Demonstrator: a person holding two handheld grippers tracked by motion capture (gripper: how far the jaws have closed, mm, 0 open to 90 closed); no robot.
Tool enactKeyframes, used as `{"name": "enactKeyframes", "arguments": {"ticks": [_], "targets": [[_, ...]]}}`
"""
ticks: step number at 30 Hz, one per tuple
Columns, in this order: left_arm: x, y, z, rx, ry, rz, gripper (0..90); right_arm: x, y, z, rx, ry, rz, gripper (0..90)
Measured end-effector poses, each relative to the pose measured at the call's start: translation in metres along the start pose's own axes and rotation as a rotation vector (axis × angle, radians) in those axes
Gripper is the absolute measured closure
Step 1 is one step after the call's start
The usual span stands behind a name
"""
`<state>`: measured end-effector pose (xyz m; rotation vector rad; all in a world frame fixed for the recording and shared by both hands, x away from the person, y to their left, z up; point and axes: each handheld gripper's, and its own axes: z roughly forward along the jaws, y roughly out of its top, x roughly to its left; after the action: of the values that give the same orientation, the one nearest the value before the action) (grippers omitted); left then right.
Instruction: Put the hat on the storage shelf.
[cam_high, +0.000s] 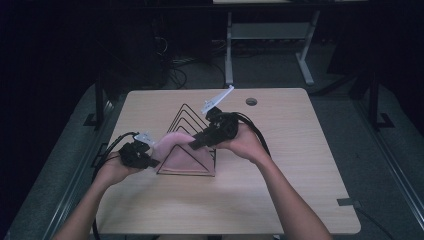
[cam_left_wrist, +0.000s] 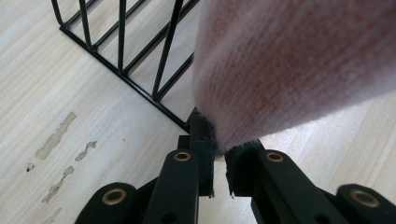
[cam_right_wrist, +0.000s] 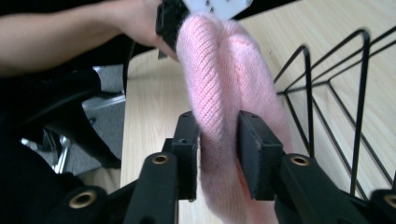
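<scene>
At about eight o'clock on the pale wooden table (cam_high: 280, 190), the left gripper (cam_high: 149, 156) is pinching one edge of a soft pink knitted cloth (cam_high: 186, 152); in the left gripper view its jaws are drawn nearly together, with the knit's corner (cam_left_wrist: 299, 65) nipped between the pads. The cloth is draping over the front of a black wire rack of nested triangular frames (cam_high: 186, 117), which is standing near the table's middle. Moving right, at around one o'clock from the cloth, the right gripper (cam_high: 196, 143) is reaching down onto the knit; in the right gripper view its jaws are standing partly open, flanking a fold of the cloth (cam_right_wrist: 224, 84), and whether the pads are pressing I cannot tell. The step in hand seems to be settling the cloth over the rack. The next move likely calls for both grippers releasing once the cloth is hanging evenly.
</scene>
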<state>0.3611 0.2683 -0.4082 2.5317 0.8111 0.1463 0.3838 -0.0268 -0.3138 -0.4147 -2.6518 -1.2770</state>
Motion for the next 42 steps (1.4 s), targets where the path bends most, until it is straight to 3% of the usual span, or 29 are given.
{"name": "enactKeyframes", "arguments": {"ticks": [3,7,10,17,25,30,38,42], "targets": [[0.001,0.000,0.002,0.019,0.010,0.001,83.0,0.002,-0.003,0.002,0.021,-0.002,-0.013,68.6],[0.002,0.000,0.004,0.023,0.012,-0.004,82.8,0.002,-0.007,0.004,0.021,0.011,-0.020,81.4],[0.003,0.000,0.005,0.035,0.012,0.008,82.7,0.003,-0.008,0.007,0.028,0.010,-0.027,83.6],[0.003,0.000,0.008,0.054,0.010,0.018,82.8,-0.001,-0.011,0.006,0.021,0.019,-0.007,84.4],[0.004,-0.005,0.008,0.025,-0.003,-0.005,80.9,-0.002,-0.013,0.004,0.007,0.021,0.001,83.3],[0.004,-0.007,0.005,0.011,-0.006,-0.022,75.6,-0.001,-0.014,0.002,-0.008,0.000,0.008,73.4],[0.004,-0.007,0.000,0.003,-0.025,-0.025,72.4,-0.002,-0.018,-0.002,-0.021,0.007,0.009,75.7],[0.002,-0.008,0.000,0.003,-0.036,-0.015,83.2,0.000,-0.018,-0.002,-0.013,0.010,0.005,82.3]]}}
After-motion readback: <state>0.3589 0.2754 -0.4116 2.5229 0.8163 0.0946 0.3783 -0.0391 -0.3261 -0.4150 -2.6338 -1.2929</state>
